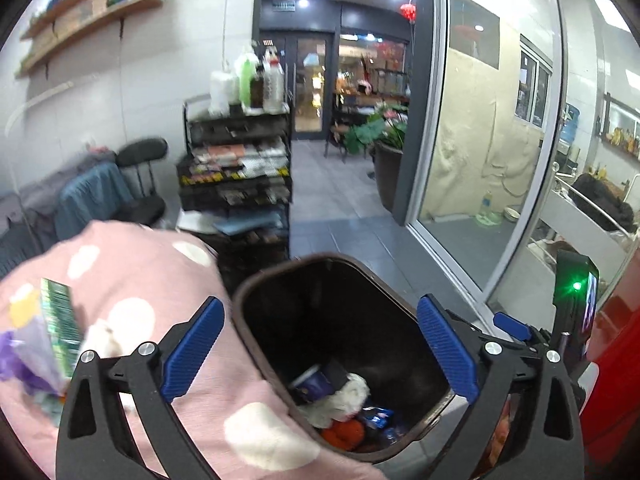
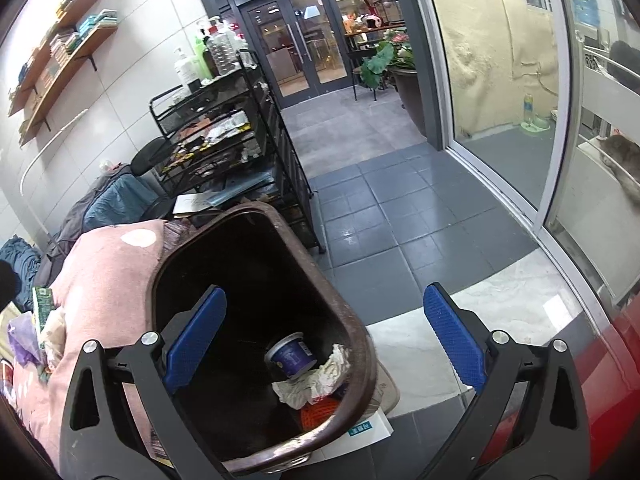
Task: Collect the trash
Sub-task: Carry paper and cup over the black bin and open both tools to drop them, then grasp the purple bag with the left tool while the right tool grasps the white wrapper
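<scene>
A brown trash bin (image 1: 280, 266) (image 2: 248, 208) stands open beside a pink spotted cushion (image 1: 132, 280). Inside it lie a blue cup (image 2: 292, 354), crumpled white paper (image 2: 324, 372), an orange net (image 2: 320, 408) and a blue wrapper (image 1: 376, 416). My left gripper (image 1: 320, 308) hangs open over the bin's mouth, nothing between its fingers. My right gripper (image 2: 325, 292) is also open and empty, astride the bin's right rim. On the cushion at the far left rest a green box (image 1: 60, 320) and a purple wrapper (image 1: 24, 356).
A black wire rack (image 2: 232, 140) loaded with bottles and papers stands behind the bin. A glass sliding door (image 2: 500, 120) runs along the right, and a red surface (image 2: 616, 360) lies at the lower right. Grey floor tiles (image 2: 380, 208) lead to double doors. A white booklet (image 2: 360, 432) lies under the bin.
</scene>
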A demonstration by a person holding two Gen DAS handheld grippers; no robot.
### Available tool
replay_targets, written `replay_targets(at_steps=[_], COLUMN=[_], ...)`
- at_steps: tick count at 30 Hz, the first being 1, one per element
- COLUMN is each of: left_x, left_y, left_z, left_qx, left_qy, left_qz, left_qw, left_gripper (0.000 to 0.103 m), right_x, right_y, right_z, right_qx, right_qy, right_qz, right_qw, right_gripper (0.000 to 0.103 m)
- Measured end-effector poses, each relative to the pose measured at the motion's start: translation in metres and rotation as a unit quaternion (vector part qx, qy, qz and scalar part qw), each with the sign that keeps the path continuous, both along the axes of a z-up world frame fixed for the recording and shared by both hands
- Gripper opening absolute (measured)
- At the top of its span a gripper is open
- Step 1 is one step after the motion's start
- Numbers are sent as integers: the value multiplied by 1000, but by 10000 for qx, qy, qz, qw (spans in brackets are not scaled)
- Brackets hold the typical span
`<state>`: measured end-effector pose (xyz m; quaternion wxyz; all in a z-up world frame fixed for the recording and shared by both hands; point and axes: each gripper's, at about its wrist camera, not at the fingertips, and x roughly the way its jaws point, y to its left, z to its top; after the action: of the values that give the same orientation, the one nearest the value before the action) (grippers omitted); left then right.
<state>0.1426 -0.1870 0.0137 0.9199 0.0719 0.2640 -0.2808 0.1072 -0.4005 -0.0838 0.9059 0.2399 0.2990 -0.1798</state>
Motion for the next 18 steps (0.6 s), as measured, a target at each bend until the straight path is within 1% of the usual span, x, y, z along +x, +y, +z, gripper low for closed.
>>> replay_targets(at_steps=[2,10,14,18], left_x=[-10,-32,-39,-45], left_y=[7,37,55,74], left_z=[5,11,8,4], left_qx=[-35,-171,-146,-106], left_qy=[-153,-435,-474,-466], left_qz=[44,278,479,747], left_qw=[9999,9985,9976,9961], left_gripper=[98,98,98,98], right_x=[1,1,3,6], right_y=[6,34,52,72], right_z=[5,26,36,43], right_qx=[-63,-364,-485,-494], right_qy=[-78,-414,-560,-664], right_qz=[82,490,809,1148], right_qw=[9999,9973,9940,9899], right_gripper=[97,97,97,97])
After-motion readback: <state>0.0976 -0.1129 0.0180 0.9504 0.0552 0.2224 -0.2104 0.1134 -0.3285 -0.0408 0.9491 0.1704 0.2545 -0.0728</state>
